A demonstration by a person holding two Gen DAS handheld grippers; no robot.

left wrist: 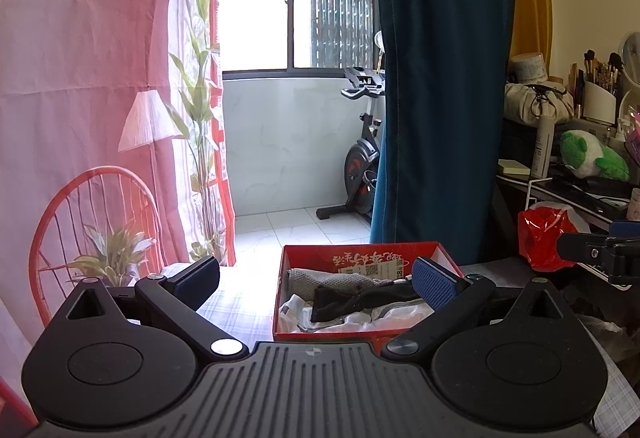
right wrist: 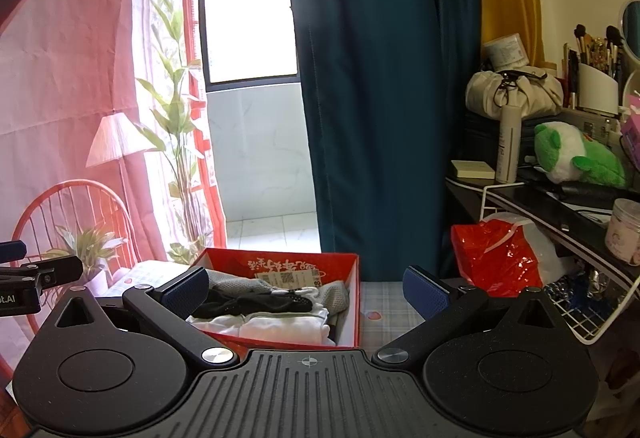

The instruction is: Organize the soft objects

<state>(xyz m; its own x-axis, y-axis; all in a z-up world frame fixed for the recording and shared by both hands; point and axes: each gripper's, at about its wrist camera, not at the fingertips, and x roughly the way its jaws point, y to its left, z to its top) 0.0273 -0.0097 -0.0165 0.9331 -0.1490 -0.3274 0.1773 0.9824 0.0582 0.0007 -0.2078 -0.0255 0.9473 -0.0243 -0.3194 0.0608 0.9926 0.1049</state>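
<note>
Red cardboard box (right wrist: 352,302) is seen open on the plaid-covered surface (right wrist: 384,302), ahead of both claws; soft items are already piled inside: black fabric piece (right wrist: 256,304) on top, white folded garments (right wrist: 276,326) under it, grey mesh cloth (left wrist: 320,280) toward the back.

Left claw (left wrist: 316,280) is spread wide with nothing held. Right claw (right wrist: 306,292) is likewise spread wide and empty.

Risks, judged:
- Black piece is draped loosely over the pile; a pinch could lift the white layer with it.
- Box looks light; a finger catching its near wall could shove or tip it.
- Claws sit close side by side; collision is possible if both go in together.

Room: open surface is seen right of the box. Farther right, the red plastic bag (right wrist: 496,258) and white wire rack (right wrist: 592,314) crowd the edge.
</note>
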